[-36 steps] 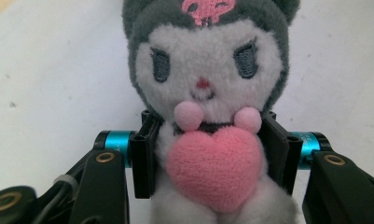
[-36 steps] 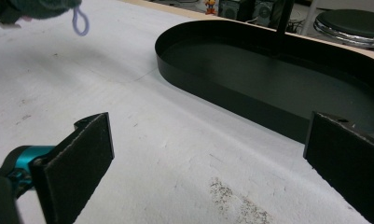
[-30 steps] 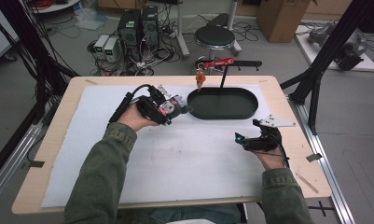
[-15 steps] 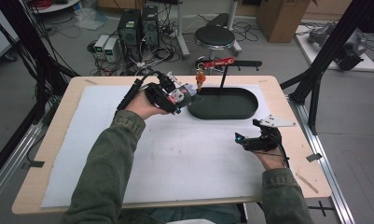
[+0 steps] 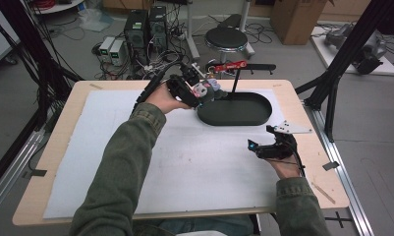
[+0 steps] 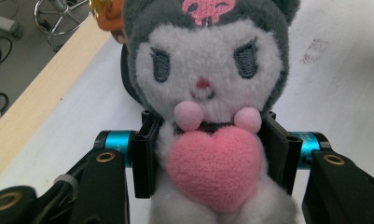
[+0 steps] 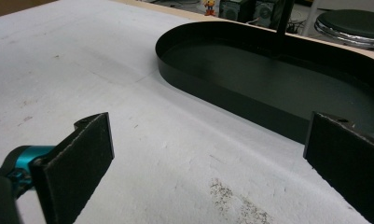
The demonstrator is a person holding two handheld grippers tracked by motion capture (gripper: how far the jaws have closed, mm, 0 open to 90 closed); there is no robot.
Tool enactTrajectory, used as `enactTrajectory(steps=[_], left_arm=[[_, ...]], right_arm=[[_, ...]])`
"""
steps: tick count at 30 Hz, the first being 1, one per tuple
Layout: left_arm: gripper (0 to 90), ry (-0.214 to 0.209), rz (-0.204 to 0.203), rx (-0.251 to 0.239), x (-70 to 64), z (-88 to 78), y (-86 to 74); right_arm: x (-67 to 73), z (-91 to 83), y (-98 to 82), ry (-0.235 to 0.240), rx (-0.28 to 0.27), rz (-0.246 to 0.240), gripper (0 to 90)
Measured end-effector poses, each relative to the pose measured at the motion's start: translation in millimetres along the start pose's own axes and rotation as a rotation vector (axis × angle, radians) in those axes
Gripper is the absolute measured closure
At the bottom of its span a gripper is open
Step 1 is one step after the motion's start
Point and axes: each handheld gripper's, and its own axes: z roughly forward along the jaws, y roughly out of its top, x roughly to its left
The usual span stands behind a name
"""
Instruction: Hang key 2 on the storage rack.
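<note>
Currently, left hand-held gripper [image 5: 204, 93] is clamped on a plush toy [image 6: 208, 107]: grey/white w/ pink heart, jaws partly closed, pads pressing both flanks of its body. In high view, plush toy [image 5: 207, 90] sits above far part of the surface [image 5: 62, 128], just beside left end of black oval tray [image 5: 236, 110]. Right hand-held gripper [image 5: 266, 145] rests on white mat [image 5: 184, 162] near the tray's right end; jaws wide apart, nothing btwn them. Right gripper view: tray [image 7: 231, 100] lies ahead.
</note>
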Motion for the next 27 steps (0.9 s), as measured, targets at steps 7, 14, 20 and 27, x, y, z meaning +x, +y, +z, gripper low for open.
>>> enactTrajectory(steps=[7,14,20,27], left_arm=[[47.8,0.004,-0.033,-0.008,6.5,12.6,20.0],[47.9,0.003,-0.056,-0.012,12.1,24.4,45.0],[48.0,0.013,-0.066,-0.017,14.7,29.6,70.8],[48.0,0.001,-0.103,-0.006,22.0,42.0,83.9]], right_arm=[[0.3,0.3,0.0,0.002,-0.001,0.0,0.5],[0.0,0.5,-0.2,-0.004,0.002,-0.005,0.5],[0.2,-0.1,-0.2,-0.006,0.006,0.001,0.5],[-1.2,0.3,-0.3,-0.004,0.002,0.001,0.5]])
